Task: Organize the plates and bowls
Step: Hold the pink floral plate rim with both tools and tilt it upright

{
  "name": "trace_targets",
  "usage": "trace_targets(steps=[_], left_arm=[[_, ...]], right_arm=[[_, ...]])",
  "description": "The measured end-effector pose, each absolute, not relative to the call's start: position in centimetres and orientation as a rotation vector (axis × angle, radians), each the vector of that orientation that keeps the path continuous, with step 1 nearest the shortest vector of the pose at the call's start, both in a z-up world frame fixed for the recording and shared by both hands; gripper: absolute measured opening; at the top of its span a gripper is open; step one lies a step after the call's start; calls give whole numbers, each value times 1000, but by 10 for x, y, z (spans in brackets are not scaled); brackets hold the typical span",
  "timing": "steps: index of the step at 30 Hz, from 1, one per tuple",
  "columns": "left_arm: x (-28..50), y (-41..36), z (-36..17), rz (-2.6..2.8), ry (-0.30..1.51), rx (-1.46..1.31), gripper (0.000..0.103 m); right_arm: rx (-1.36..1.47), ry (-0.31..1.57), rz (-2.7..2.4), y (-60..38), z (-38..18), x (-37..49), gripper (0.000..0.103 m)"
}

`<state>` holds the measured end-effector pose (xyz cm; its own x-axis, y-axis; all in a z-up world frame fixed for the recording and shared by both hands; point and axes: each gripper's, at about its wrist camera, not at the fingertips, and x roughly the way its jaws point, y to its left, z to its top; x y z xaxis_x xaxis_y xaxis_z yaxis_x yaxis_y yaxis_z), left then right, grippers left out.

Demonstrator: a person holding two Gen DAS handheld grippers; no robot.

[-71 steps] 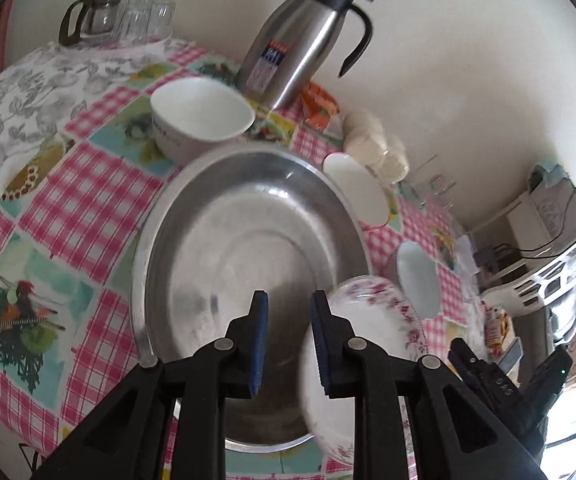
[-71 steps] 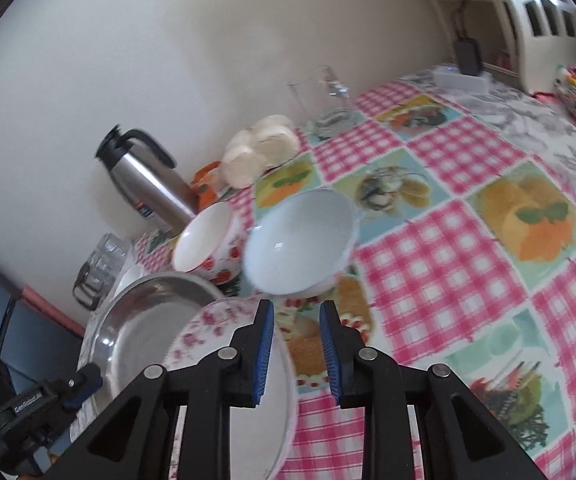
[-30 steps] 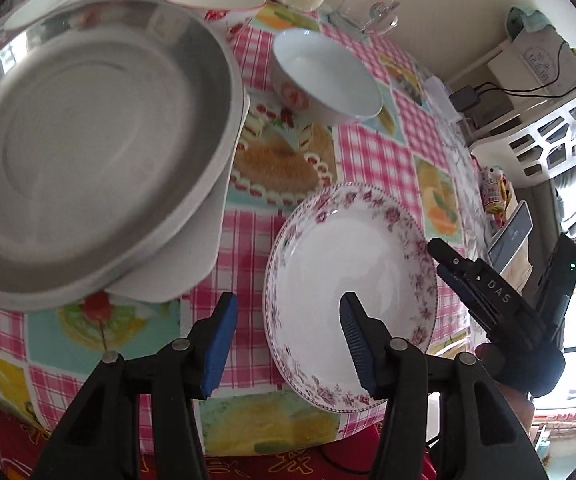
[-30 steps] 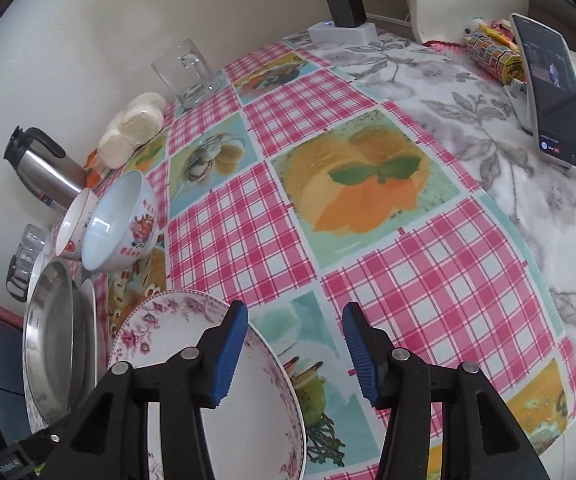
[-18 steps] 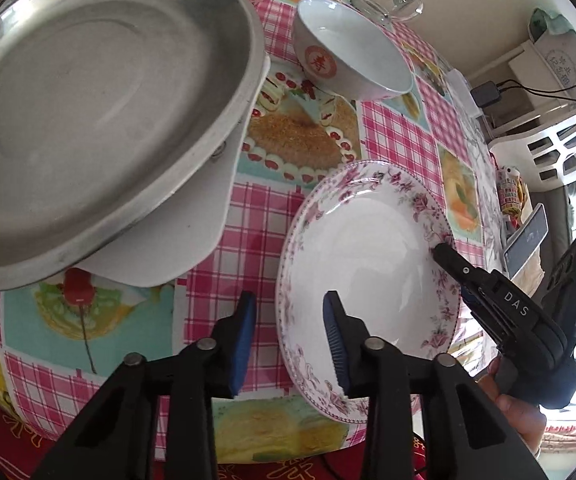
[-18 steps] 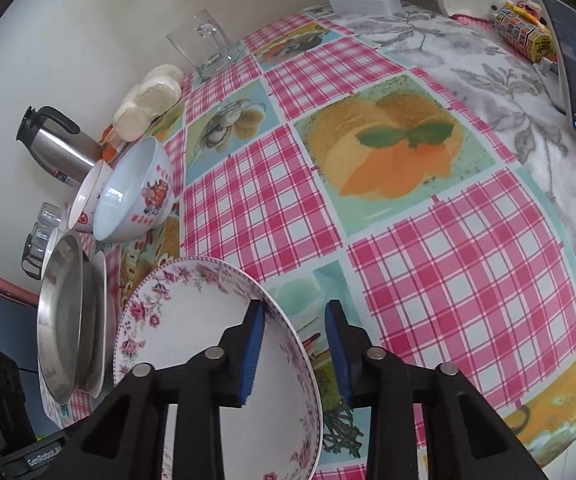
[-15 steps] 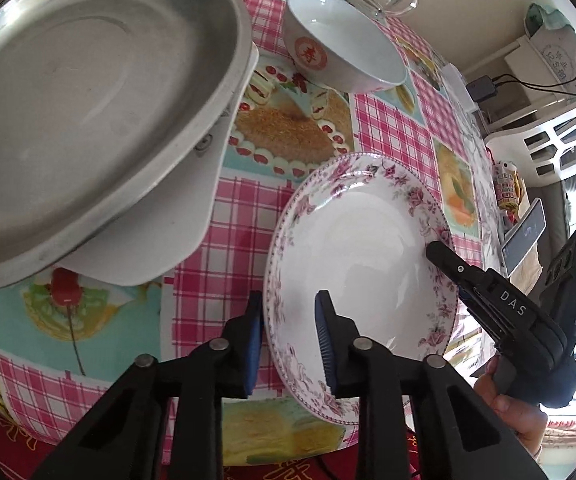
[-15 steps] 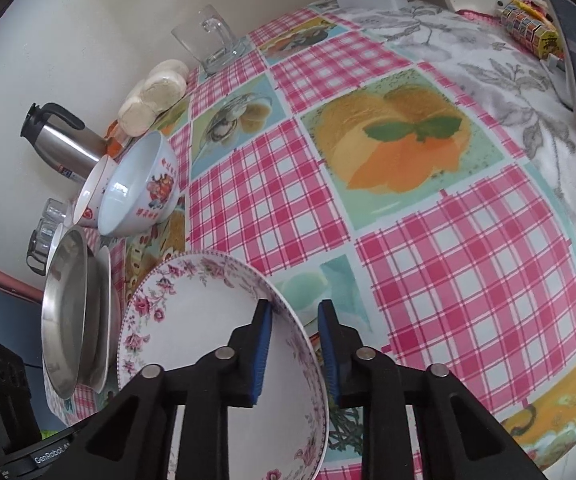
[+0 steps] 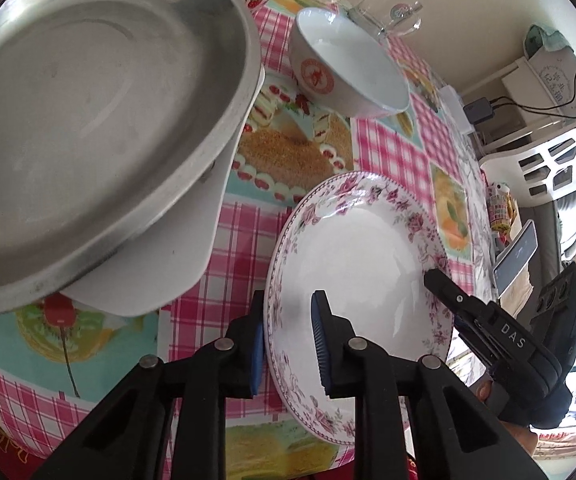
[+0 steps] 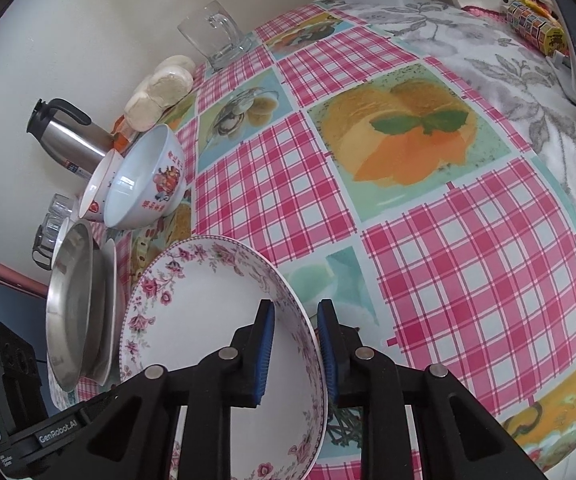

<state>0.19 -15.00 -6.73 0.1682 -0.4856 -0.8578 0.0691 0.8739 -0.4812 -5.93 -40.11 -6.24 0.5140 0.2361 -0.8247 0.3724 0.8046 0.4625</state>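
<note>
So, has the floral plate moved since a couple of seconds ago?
Yes. The floral plate was leaning on the steel pan's rim; now it sits clear of the pan on the tablecloth, both claws clamped on its rim.

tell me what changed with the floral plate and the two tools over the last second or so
Both tools closed from wide open onto opposite sides of the floral plate's rim: the left tool on its left edge, the right tool on its right edge. The plate lies in the same spot on the tablecloth. The steel pan and white bowl stayed put.
</note>
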Motion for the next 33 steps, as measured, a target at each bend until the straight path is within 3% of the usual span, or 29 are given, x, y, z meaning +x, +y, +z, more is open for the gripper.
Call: trace_targets(steps=[11,33], left_arm=[[9,-148,-36,-479,1196,-401,22],[22,-78,19,-478,1024,-544,22]], right_arm=[[667,952,-68,-405,-41,-65,12],[572,782,1,-352,21,-50,11]])
